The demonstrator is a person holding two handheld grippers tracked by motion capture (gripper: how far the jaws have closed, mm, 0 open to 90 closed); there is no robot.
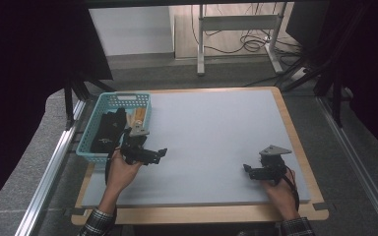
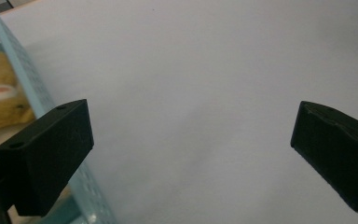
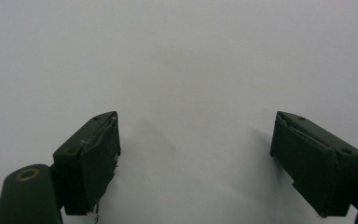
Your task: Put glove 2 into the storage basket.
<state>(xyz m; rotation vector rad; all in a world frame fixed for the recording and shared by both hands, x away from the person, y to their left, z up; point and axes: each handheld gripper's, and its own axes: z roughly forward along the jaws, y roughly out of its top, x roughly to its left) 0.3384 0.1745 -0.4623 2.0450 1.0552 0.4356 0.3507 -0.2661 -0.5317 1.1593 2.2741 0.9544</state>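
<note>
High view: left gripper beside basket

Left gripper: held in the person's left hand, jaws pointing toward the person's right, spread wide with nothing between them. Right gripper: held in the right hand, jaws pointing toward the left, likewise spread wide and gripping nothing. Both forearms enter from the near edge, well apart. Sleeves are checked.

I see a teal perforated basket holding a yellow plush, black grippers, a pale grey mat, and plaid sleeves.
</note>
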